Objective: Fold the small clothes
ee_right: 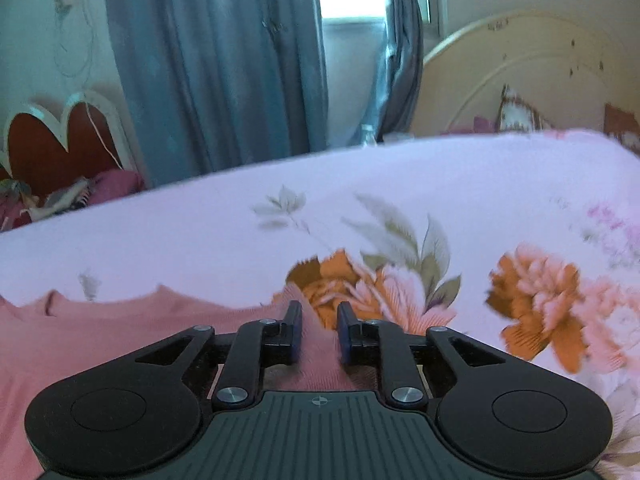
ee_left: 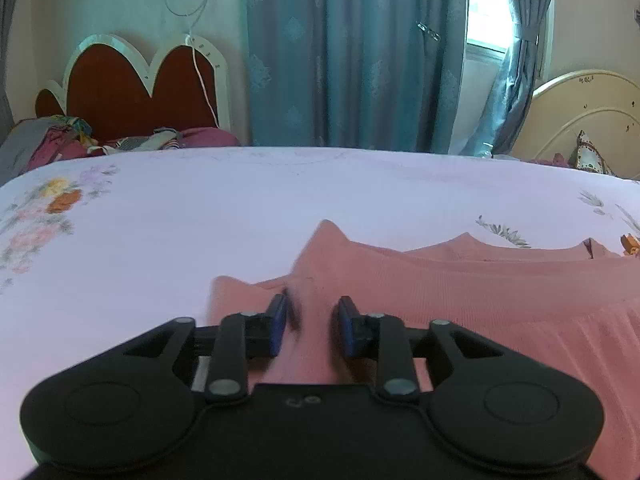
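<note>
A pink ribbed knit garment (ee_left: 460, 300) lies on the floral bedsheet (ee_left: 180, 232), spread across the near right in the left wrist view. My left gripper (ee_left: 313, 304) sits low over its left part, with a raised fold of pink cloth between the partly closed blue-padded fingers (ee_left: 278, 322). In the right wrist view the garment (ee_right: 120, 332) fills the near left. My right gripper (ee_right: 319, 312) is at its right corner, with pink cloth between its fingers (ee_right: 295, 330). A gap shows between both pairs of fingers.
The bed is covered with a pale lilac sheet printed with orange and pink flowers (ee_right: 532, 300). A red headboard (ee_left: 132, 84) with piled clothes (ee_left: 56, 136) stands at the far left, blue curtains (ee_left: 352, 56) behind, and a cream headboard (ee_right: 520, 76) at the far right.
</note>
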The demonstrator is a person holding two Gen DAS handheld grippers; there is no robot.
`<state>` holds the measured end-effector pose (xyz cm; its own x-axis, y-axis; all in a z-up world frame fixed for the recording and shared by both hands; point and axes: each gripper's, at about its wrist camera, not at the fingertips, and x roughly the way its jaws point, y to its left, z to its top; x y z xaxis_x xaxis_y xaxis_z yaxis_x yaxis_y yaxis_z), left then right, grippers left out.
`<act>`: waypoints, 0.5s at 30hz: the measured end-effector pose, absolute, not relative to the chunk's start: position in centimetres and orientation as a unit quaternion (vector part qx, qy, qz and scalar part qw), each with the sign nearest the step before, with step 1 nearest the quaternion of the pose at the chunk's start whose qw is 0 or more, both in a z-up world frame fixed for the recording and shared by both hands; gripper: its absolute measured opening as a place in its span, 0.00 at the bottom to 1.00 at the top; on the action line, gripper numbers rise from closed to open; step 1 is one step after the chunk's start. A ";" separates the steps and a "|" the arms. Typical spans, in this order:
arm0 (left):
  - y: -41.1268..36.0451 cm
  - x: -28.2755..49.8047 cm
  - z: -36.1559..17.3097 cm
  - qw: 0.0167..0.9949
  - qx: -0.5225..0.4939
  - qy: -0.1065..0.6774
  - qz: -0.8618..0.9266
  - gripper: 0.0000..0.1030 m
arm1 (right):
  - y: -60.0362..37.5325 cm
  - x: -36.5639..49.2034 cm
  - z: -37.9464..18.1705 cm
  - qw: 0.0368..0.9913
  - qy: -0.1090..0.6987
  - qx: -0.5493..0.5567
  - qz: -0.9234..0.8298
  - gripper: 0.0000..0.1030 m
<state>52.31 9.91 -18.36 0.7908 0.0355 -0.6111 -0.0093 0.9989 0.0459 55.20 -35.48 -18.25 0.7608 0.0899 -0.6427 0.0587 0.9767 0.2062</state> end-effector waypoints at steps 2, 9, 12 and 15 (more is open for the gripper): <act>10.0 51.3 -17.8 0.948 0.019 0.317 0.010 0.44 | -35.0 54.1 -17.3 0.934 0.342 0.102 0.025 0.18; 9.3 46.6 -17.3 0.942 0.018 0.333 -0.025 0.53 | -31.7 50.1 -17.3 0.925 0.361 0.094 0.076 0.19; 8.9 45.4 -18.6 0.935 0.044 0.352 0.000 0.50 | -30.1 48.8 -18.0 0.919 0.372 0.095 0.090 0.19; 9.2 44.7 -18.9 0.937 0.058 0.344 0.023 0.50 | -29.6 47.7 -18.4 0.915 0.379 0.103 0.093 0.19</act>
